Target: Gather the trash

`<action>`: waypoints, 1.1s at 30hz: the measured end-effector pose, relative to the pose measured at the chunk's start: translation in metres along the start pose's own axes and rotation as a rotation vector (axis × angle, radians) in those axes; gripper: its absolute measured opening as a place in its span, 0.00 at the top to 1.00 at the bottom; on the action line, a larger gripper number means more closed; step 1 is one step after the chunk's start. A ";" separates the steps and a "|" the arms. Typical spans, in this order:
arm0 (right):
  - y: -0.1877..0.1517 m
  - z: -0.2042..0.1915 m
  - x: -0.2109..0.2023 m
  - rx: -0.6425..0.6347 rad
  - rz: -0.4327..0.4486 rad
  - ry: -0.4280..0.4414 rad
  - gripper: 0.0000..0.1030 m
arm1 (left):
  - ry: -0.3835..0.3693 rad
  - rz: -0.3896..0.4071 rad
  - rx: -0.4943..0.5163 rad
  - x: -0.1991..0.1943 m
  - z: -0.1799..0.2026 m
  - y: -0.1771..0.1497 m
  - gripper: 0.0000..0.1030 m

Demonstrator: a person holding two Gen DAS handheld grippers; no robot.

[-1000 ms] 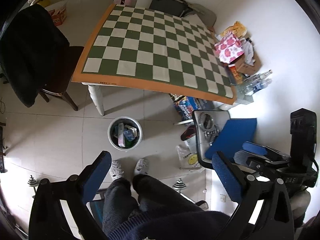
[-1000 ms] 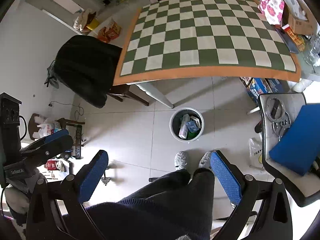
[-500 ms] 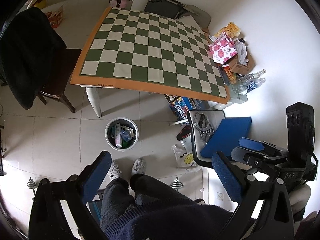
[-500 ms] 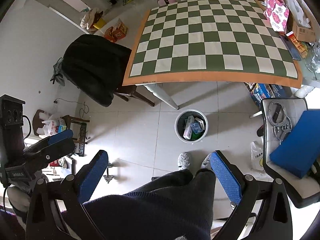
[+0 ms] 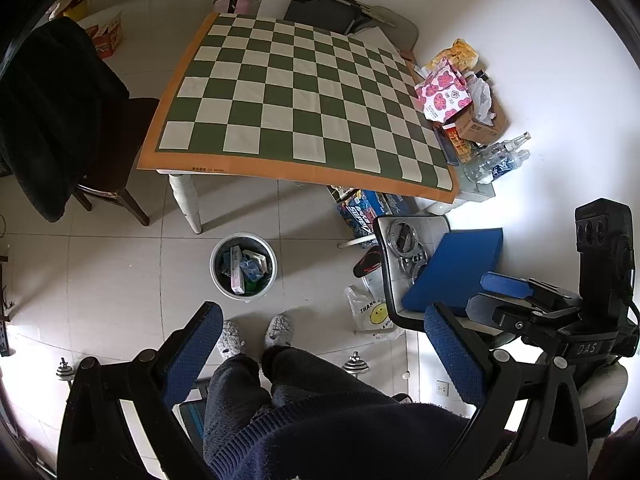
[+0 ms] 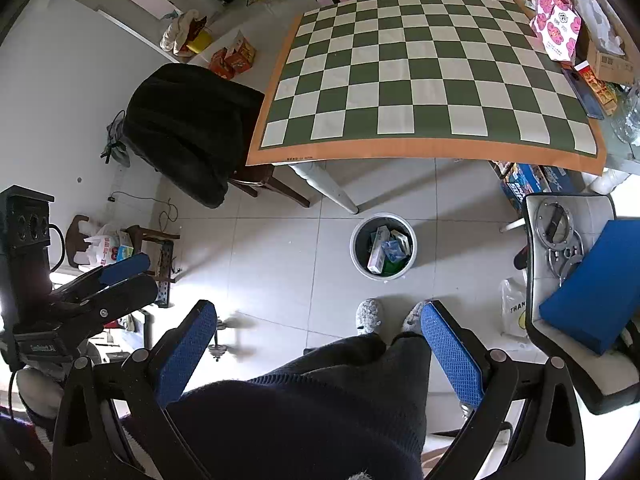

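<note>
While both claws, left claw (image 5: 320, 354) and right claw (image 6: 318, 354), hang wide and empty above the trash bin (image 5: 243, 266) holding boxes just before the tabletop (image 5: 304, 100), seemingly finished; next, retreat.

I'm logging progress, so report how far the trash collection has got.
Done: the bin on the floor already holds several cartons and wrappers, and the checkered tabletop shows nothing on its squares. In hand: nothing; the left tongs and right tongs are both open. Left: possibly the clutter at the table's wall-side edge.
</note>
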State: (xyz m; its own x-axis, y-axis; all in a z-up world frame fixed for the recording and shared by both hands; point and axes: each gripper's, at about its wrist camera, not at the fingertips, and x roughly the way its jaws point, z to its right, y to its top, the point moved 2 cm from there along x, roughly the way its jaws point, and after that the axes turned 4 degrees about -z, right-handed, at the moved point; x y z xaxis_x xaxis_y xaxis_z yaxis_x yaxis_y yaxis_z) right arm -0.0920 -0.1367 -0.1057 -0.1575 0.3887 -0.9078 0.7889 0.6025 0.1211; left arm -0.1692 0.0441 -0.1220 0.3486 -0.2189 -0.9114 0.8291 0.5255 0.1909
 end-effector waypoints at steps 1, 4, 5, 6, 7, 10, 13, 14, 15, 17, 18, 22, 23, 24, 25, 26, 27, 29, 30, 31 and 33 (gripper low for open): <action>-0.001 0.001 0.000 0.000 0.001 -0.001 0.00 | -0.002 -0.001 0.000 0.000 0.000 0.000 0.00; -0.003 0.001 -0.001 0.000 0.000 -0.001 0.00 | -0.006 -0.002 -0.001 0.001 0.001 -0.001 0.00; -0.001 0.002 0.000 0.000 0.001 -0.001 0.00 | -0.005 -0.002 -0.002 0.001 0.001 0.000 0.00; -0.001 0.002 0.000 0.001 0.000 0.002 0.00 | -0.006 -0.002 0.000 0.001 0.001 0.000 0.00; -0.002 0.002 -0.001 0.002 0.001 0.002 0.00 | -0.006 -0.002 0.001 0.001 0.003 -0.001 0.00; -0.004 0.004 -0.002 0.009 0.002 0.005 0.00 | -0.008 -0.001 0.002 0.001 0.005 -0.002 0.00; -0.006 0.006 -0.002 0.018 0.004 0.009 0.00 | -0.012 0.000 0.001 0.002 0.008 -0.003 0.00; -0.006 0.005 -0.002 0.023 0.005 0.011 0.00 | -0.013 0.000 0.002 0.003 0.010 -0.003 0.00; -0.006 0.005 -0.002 0.025 0.006 0.012 0.00 | -0.017 0.001 0.002 0.003 0.012 -0.004 0.00; -0.008 0.005 -0.003 0.030 0.009 0.016 0.00 | -0.019 0.002 0.002 0.003 0.016 -0.004 0.00; -0.006 0.003 -0.003 0.033 0.011 0.016 0.00 | -0.020 0.002 0.002 0.003 0.016 -0.005 0.00; -0.007 0.003 -0.004 0.033 0.012 0.019 0.00 | -0.028 0.003 -0.001 0.001 0.018 -0.005 0.00; -0.006 0.003 -0.004 0.035 0.011 0.020 0.00 | -0.030 0.003 -0.002 0.000 0.019 -0.006 0.00; -0.005 0.003 -0.004 0.036 0.011 0.022 0.00 | -0.032 0.005 -0.002 0.000 0.022 -0.007 0.00; -0.005 0.002 -0.004 0.038 0.011 0.023 0.00 | -0.034 0.006 -0.003 -0.002 0.020 -0.006 0.00; -0.005 0.002 -0.004 0.038 0.012 0.022 0.00 | -0.036 0.007 -0.005 -0.003 0.020 -0.006 0.00; -0.005 0.002 -0.004 0.037 0.011 0.023 0.00 | -0.038 0.008 -0.008 -0.003 0.023 -0.007 0.00; -0.004 0.001 -0.004 0.039 0.012 0.025 0.00 | -0.043 0.010 -0.012 -0.005 0.020 -0.007 0.00; -0.005 0.001 -0.004 0.039 0.012 0.025 0.00 | -0.044 0.011 -0.014 -0.005 0.022 -0.007 0.00; -0.005 0.001 -0.004 0.038 0.012 0.025 0.00 | -0.044 0.011 -0.013 -0.005 0.020 -0.006 0.00; -0.003 -0.002 -0.002 0.044 0.013 0.027 0.00 | -0.043 0.011 -0.013 -0.005 0.019 -0.006 0.00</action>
State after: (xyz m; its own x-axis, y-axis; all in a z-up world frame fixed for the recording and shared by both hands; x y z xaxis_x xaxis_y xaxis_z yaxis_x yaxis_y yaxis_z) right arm -0.0951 -0.1384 -0.1033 -0.1620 0.4152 -0.8952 0.8161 0.5663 0.1150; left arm -0.1673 0.0267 -0.1118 0.3760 -0.2481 -0.8928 0.8195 0.5388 0.1954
